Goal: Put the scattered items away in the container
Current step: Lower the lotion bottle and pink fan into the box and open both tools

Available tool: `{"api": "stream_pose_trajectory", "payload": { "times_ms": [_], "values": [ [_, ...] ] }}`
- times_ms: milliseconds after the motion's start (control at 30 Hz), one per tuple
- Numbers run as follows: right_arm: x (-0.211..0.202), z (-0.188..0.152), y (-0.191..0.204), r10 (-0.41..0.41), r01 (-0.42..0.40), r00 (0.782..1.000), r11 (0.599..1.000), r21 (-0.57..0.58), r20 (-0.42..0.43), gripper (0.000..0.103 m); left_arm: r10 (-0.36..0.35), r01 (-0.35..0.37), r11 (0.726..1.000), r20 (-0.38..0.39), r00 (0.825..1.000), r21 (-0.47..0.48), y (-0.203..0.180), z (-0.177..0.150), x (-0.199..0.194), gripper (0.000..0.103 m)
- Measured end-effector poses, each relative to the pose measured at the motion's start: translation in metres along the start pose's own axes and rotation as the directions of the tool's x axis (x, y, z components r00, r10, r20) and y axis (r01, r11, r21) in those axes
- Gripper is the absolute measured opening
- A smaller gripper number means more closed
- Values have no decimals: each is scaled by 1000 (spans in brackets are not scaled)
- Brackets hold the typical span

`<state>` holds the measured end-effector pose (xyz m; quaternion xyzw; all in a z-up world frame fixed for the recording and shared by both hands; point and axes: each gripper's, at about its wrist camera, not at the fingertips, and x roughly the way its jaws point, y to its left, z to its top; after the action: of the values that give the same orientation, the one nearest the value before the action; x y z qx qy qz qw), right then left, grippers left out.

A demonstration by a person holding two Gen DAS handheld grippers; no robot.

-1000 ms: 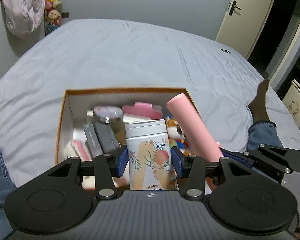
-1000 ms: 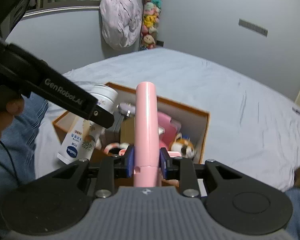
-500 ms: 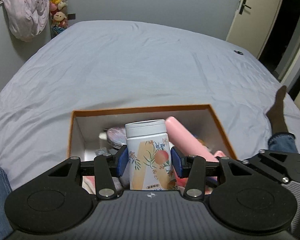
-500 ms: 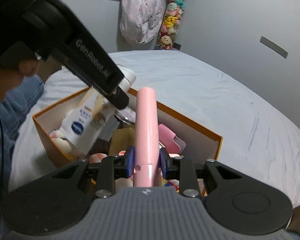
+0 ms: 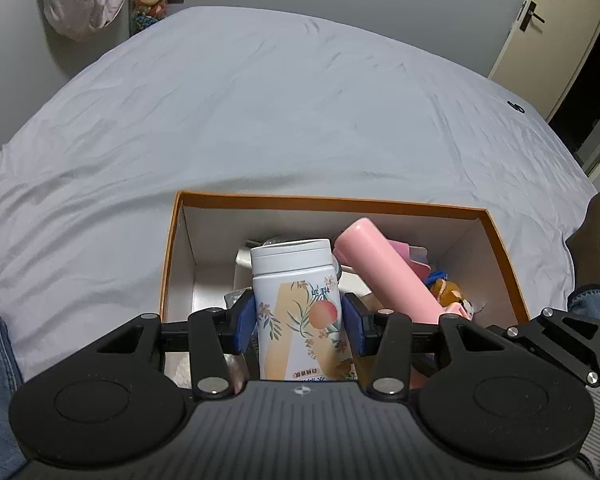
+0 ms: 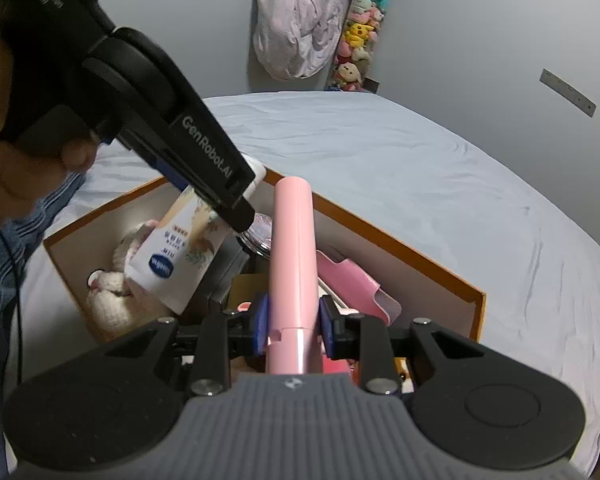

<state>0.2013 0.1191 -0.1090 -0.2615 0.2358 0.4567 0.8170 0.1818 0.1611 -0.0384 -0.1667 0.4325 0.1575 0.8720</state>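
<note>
Left gripper [image 5: 299, 322] had its blue pads clamped on a white plastic bottle w/ peach-and-flower print [image 5: 298, 304], held over the orange-rimmed cardboard box [image 5: 328, 201] on the grey-sheeted bed [image 5: 260, 112]. Right gripper [image 6: 293, 325] was clamped on a long pink cylinder [image 6: 291, 264], also above the box interior. Box already held a pink case [image 6: 352, 280] & a fluffy white plush [image 6: 112, 300].

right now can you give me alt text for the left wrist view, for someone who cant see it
The left gripper clamps a white lidded canister with a peach and flower print over an open orange-rimmed cardboard box on a pale grey bedsheet. Beside it, a pink plastic cylinder slants into the box, above small items already inside.
</note>
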Motion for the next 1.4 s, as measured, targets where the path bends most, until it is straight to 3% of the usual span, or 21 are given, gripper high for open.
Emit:
{"api": "stream_pose_trajectory", "payload": {
  "times_ms": [400, 867, 1100, 1400],
  "values": [
    [15, -10, -5, -107, 118, 992, 976, 185, -68, 29, 47, -45, 996, -17, 999, 72, -16, -14, 10, 53],
    [26, -26, -10, -103, 140, 982, 959, 247, -159, 29, 117, -108, 982, -45, 992, 152, -34, -27, 26, 52],
    [24, -25, -7, -110, 143, 983, 961, 235, -149, 29, 129, -118, 981, -58, 990, 157, -34, -29, 32, 52],
    [16, -22, -8, -116, 140, 986, 965, 222, -116, 45, 136, -124, 979, -61, 989, 162, -37, -30, 32, 53]
  ]
}}
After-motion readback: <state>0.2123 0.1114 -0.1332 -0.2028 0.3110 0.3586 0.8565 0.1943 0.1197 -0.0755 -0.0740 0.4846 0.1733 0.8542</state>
